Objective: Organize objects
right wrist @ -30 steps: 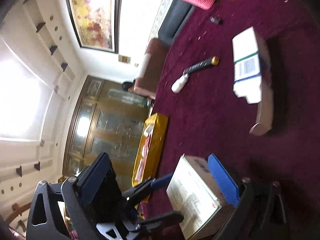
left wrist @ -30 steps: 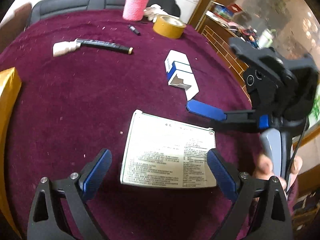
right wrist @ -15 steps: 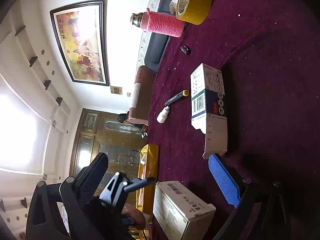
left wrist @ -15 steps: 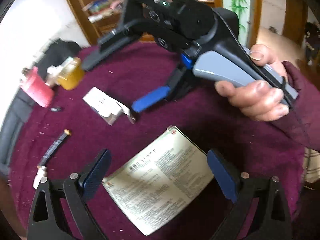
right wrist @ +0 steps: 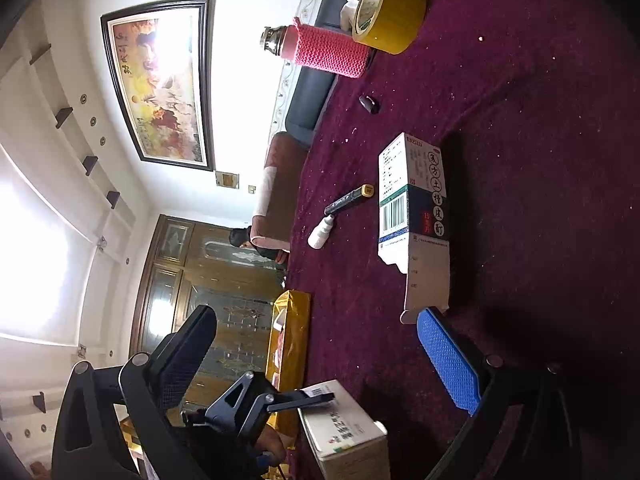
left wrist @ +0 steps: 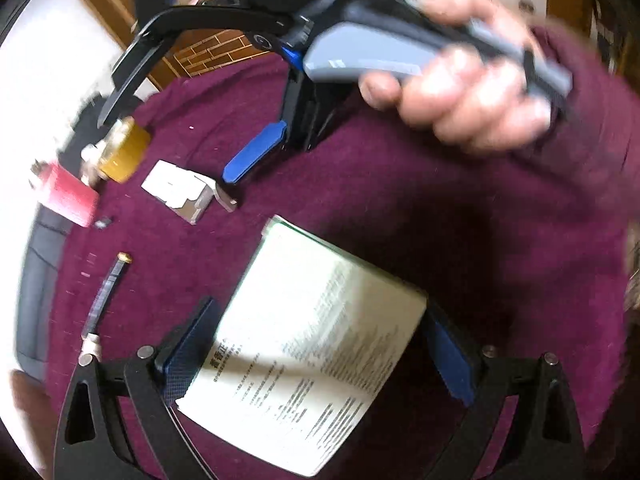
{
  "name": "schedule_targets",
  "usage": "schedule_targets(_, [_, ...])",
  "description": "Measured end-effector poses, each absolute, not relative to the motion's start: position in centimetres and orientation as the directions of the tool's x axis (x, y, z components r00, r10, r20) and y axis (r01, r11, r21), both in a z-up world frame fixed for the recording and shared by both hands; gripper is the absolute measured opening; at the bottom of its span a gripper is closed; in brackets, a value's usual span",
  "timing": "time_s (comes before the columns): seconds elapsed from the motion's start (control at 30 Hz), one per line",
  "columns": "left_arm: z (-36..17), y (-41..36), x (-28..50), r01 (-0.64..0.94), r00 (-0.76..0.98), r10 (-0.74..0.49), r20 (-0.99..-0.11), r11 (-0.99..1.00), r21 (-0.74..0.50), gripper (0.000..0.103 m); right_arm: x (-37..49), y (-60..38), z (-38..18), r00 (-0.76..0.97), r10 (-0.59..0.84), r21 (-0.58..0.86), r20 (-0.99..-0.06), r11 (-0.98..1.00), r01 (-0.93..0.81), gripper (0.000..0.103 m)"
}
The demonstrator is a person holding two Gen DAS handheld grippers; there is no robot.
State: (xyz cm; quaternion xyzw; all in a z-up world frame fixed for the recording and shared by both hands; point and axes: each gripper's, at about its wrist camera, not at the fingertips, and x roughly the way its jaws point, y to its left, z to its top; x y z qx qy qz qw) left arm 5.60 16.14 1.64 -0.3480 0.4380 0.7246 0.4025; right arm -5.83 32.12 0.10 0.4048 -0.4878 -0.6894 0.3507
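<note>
A large white box [left wrist: 312,344] is clamped between the pads of the left gripper [left wrist: 316,344] above the table [left wrist: 400,208], while the right gripper [right wrist: 320,344] is spread wide and empty, and a small opened box [right wrist: 412,216], a marker [right wrist: 348,200] and a tape roll [right wrist: 392,16] are judged left to tidy.

Framed painting [right wrist: 160,80], wooden glass-door cabinet [right wrist: 208,300], dark sofa [right wrist: 316,76], maroon tablecloth [right wrist: 540,160]

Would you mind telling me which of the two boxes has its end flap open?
The small blue-and-white box lying alone mid-table; its flap hangs open toward the right gripper. The large white box sits between the left gripper's fingers, with no flap open.
</note>
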Motion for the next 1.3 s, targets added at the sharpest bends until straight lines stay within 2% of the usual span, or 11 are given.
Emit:
schedule_targets(0.07, [1.0, 16.1, 5.9, -0.854, -0.505, 0.234, -0.831, -0.277, 0.441, 0.096, -5.8, 32.0, 0.1, -0.425, -0.878, 0.953, -0.222, -0.287, 0.094, 0.103])
schedule_targets(0.1, [1.3, 16.1, 5.8, -0.846, -0.514, 0.238, -0.824, -0.302, 0.44, 0.085, -5.8, 31.9, 0.2, -0.425, -0.876, 0.951, -0.227, -0.293, 0.097, 0.103])
schedule_targets(0.13, [1.8, 15.8, 5.4, -0.83, -0.531, 0.238, -0.813, -0.339, 0.443, 0.084, -5.8, 31.8, 0.3, -0.426, -0.875, 0.949, -0.23, -0.299, 0.101, 0.103])
schedule_targets(0.37, [6.7, 7.8, 3.5, -0.691, -0.493, 0.332, -0.804, -0.711, 0.13, 0.072, -5.6, 31.3, 0.9, -0.468, -0.83, 0.907, -0.302, -0.401, 0.126, 0.103])
schedule_targets(0.5, [9.8, 1.1, 6.1, -0.557, -0.561, 0.398, -0.726, -0.83, -0.025, 0.072, -5.0, 29.5, 2.7, -0.525, -0.709, 0.779, -0.471, -0.614, 0.13, 0.103])
schedule_targets(0.6, [11.6, -3.2, 8.0, -0.493, -0.615, 0.425, -0.663, -0.864, -0.097, 0.072, -5.2, 26.4, 4.7, -0.503, -0.71, 0.75, -0.493, -0.64, 0.169, 0.103])
schedule_targets(0.8, [12.6, -8.6, 10.1, -0.39, -0.692, 0.376, -0.616, -0.913, -0.119, 0.072, -8.7, 16.0, 9.7, -0.479, -0.561, 0.468, -0.675, -0.827, 0.311, 0.103])
schedule_targets(0.9, [12.2, -11.0, 10.1, -0.345, -0.697, 0.37, -0.614, -0.924, -0.166, 0.072, -11.8, 11.5, 9.8, -0.52, -0.382, 0.222, -0.764, -0.913, 0.343, 0.103])
schedule_targets(1.03, [11.7, -13.9, 10.9, -0.316, -0.694, 0.382, -0.61, -0.923, -0.219, 0.072, -15.4, 8.2, 8.1, -0.489, -0.235, 0.052, -0.84, -0.932, 0.358, 0.101])
schedule_targets(1.17, [10.9, -16.2, 10.6, -0.305, -0.688, 0.406, -0.601, -0.914, -0.268, 0.072, -18.3, 6.0, 6.4, -0.458, -0.153, -0.048, -0.876, -0.916, 0.398, 0.09])
schedule_targets(1.3, [9.8, -17.5, 9.3, -0.285, -0.679, 0.42, -0.602, -0.907, -0.311, 0.073, -21.6, 5.8, 4.6, -0.418, -0.129, -0.04, -0.899, -0.927, 0.372, 0.064])
